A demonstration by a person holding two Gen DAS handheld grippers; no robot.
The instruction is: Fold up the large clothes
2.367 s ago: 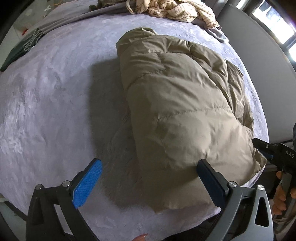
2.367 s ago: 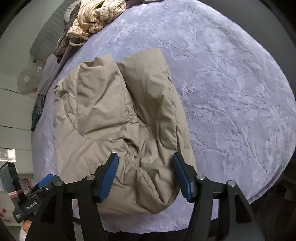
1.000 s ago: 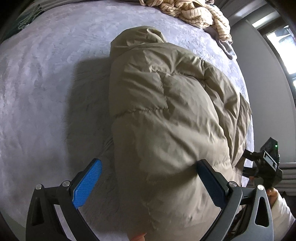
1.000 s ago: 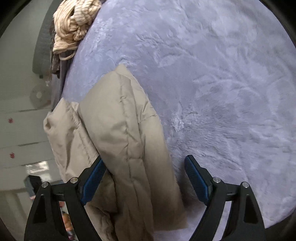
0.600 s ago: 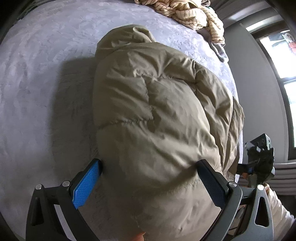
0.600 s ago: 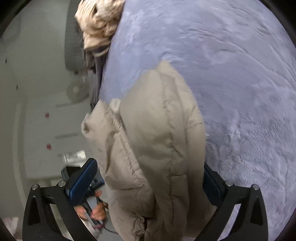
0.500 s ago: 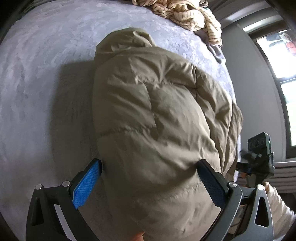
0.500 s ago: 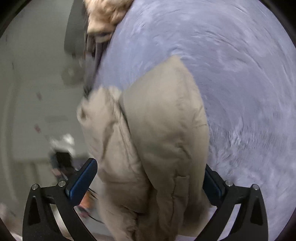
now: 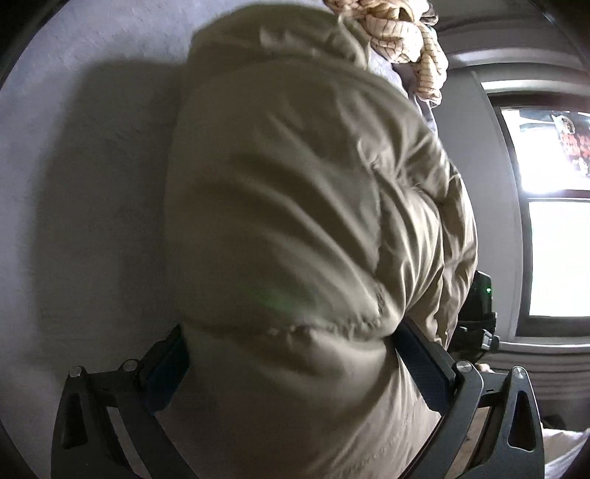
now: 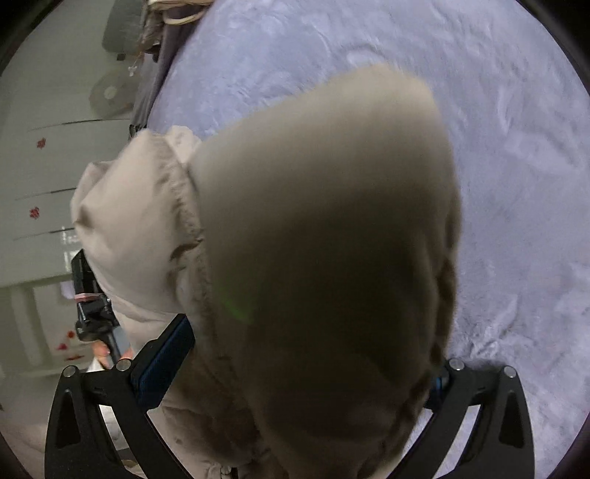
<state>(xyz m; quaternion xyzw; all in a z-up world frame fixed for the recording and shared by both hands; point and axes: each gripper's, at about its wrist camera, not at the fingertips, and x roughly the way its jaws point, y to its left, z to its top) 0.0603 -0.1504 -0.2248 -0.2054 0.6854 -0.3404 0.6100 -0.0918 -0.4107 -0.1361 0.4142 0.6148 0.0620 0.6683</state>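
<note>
Left wrist view: khaki puffer jacket fills most of the frame, bulging between the fingers of the left gripper. Fingers spread wide, both pads pressed against the bundle's sides, so it is gripping the jacket across its bulk. Jacket sits over the lavender bed cover, which shows to the jacket's left, in heavy shadow. Beyond the jacket's far end, a striped cream garment lies in a heap. Right of the jacket: grey wall and a bright window, plus the dark body of the other gripper unit partly hidden behind the jacket's edge.

Right wrist view: same jacket, blurred and very close, blocks the centre. Right gripper fingers also spread wide with the jacket bulk wedged between them; the right pad is mostly covered by fabric. Bed cover lies right of and beyond the jacket. Left of the jacket: the left gripper's handle with a hand on it, white wall panels with small red stickers behind.
</note>
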